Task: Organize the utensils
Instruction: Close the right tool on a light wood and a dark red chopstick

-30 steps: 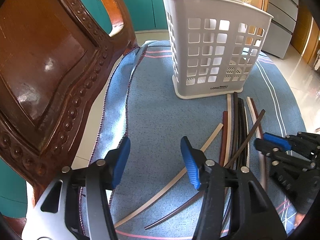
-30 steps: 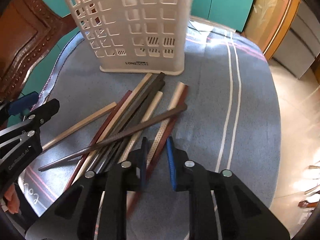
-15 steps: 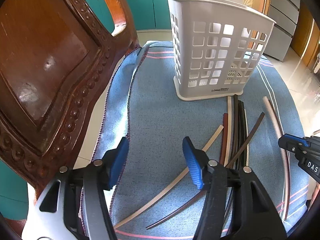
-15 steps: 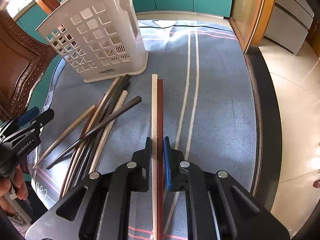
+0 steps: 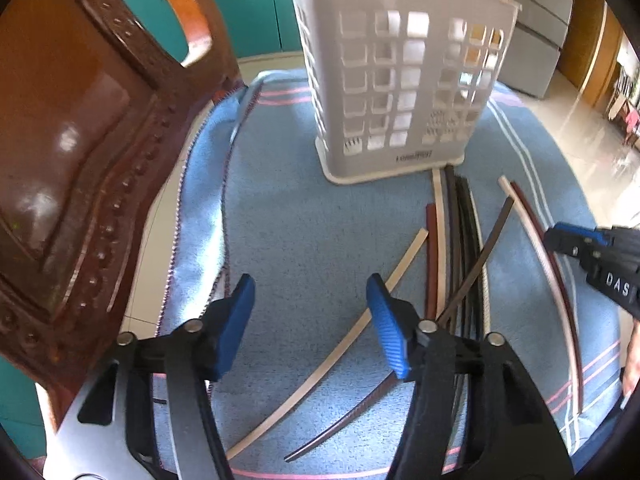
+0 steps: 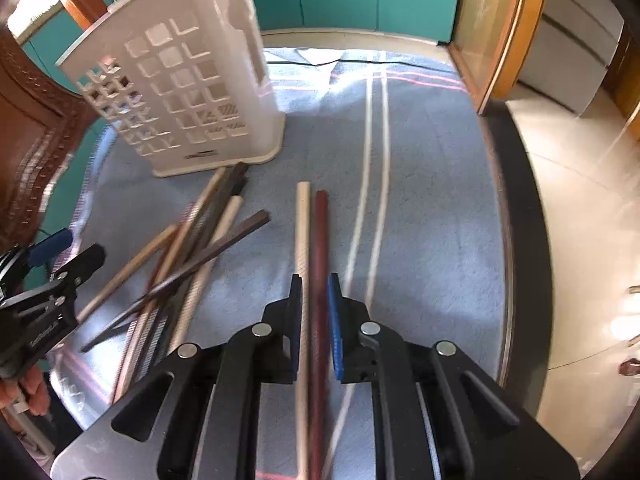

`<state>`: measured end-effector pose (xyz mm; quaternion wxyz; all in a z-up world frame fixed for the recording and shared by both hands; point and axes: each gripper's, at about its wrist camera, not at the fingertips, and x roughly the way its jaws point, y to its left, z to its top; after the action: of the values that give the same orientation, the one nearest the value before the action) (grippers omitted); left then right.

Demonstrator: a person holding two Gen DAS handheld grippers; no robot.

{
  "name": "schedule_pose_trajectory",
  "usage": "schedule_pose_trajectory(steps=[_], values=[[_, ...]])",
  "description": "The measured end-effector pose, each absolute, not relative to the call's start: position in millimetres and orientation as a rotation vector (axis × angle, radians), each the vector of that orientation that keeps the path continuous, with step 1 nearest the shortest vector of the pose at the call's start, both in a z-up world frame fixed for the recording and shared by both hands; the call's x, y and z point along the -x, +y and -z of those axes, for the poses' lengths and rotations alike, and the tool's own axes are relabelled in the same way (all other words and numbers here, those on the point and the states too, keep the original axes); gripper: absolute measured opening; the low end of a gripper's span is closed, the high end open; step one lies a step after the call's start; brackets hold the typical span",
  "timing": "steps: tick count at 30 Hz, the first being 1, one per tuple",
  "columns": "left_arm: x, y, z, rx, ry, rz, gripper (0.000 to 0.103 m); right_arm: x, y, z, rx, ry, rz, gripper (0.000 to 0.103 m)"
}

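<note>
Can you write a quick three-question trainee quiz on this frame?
1. True or false: the right gripper is shut on two chopsticks.
2. Which colours are the held chopsticks? A) cream and reddish-brown B) both black C) both cream
3. Fill in: the left gripper is ___, with nothing between its jaws.

Key: 1 true; 2 A; 3 open. The white basket stands upright beyond the loose chopstick pile.
</note>
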<state>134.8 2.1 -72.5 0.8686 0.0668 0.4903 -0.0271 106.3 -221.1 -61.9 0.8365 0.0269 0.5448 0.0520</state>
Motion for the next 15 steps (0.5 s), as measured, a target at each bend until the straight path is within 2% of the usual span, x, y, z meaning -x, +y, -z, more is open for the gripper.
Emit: schedule_pose_trajectory(steps=[15], values=[[-128.4, -12.2, 78.4, -0.174, 1.044, 0.126, 0.058, -121.5, -218.0, 74.7, -0.03, 1.141, -0.101, 0.013]])
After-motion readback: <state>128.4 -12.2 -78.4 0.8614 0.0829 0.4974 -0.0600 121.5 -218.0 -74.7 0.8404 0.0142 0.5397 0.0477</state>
